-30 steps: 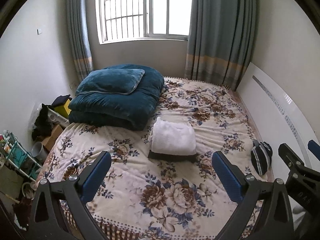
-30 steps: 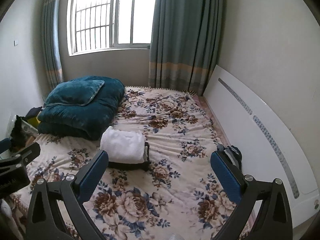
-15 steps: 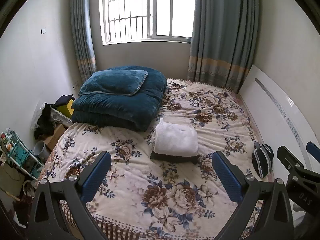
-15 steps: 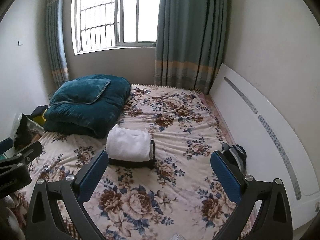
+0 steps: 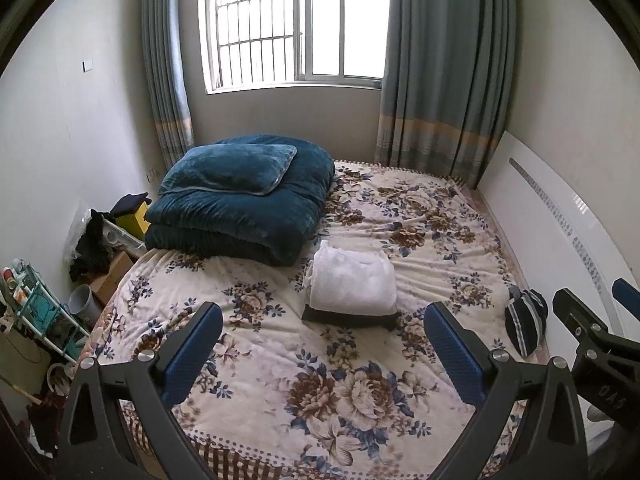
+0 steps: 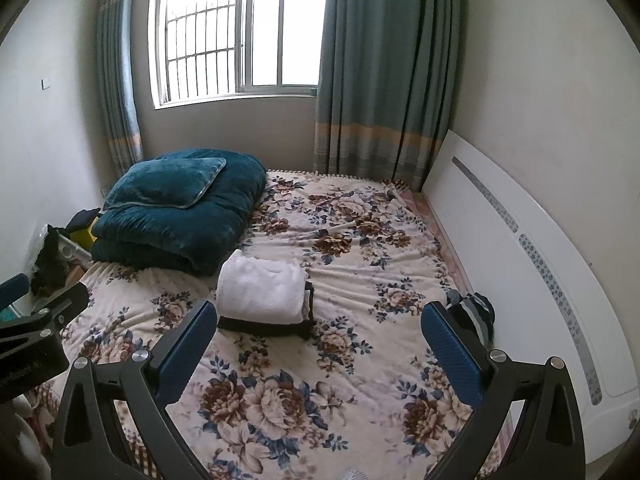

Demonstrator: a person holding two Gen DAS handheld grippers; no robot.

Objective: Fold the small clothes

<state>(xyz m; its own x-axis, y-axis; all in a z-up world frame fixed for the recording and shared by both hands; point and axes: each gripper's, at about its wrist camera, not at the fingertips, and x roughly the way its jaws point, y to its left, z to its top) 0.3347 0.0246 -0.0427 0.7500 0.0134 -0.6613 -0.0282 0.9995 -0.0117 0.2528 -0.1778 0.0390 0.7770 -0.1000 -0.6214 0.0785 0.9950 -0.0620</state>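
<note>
Clothes sit in a small folded stack (image 5: 352, 292) near the middle of the bed (image 5: 360, 392): a white fleecy piece (image 6: 262, 290) folded on top, a dark piece (image 6: 264, 326) flat beneath it, its edge showing along the near side. The stack lies on the floral cover, just in front of the teal quilt (image 5: 248, 216), apart from it by a narrow strip of cover. A teal pillow (image 5: 232, 172) rests on the quilt.

My left claw (image 5: 324, 344) hangs above the near end of the bed with its blue pads (image 5: 192, 354) spread wide and nothing between them. The stack shows in the gap, farther off, touching neither pad. My right claw (image 6: 318, 344) is spread just as wide, also holding nothing; from its camera the stack sits behind the left pad (image 6: 186, 354), well short of contact.

Each claw appears at the edge of the other's view: the right one at the far right of the left camera, the left one at the far left of the right camera.

A dark striped bundle (image 5: 526, 324) lies at the bed's right edge, next to the white headboard (image 6: 532, 264). Beyond the bed are a barred window (image 5: 296, 24) and grey-blue curtains (image 5: 440, 64). On the floor to the left are a yellow box (image 5: 134, 216), a cardboard box (image 5: 112, 276) and a rack (image 5: 32, 312).
</note>
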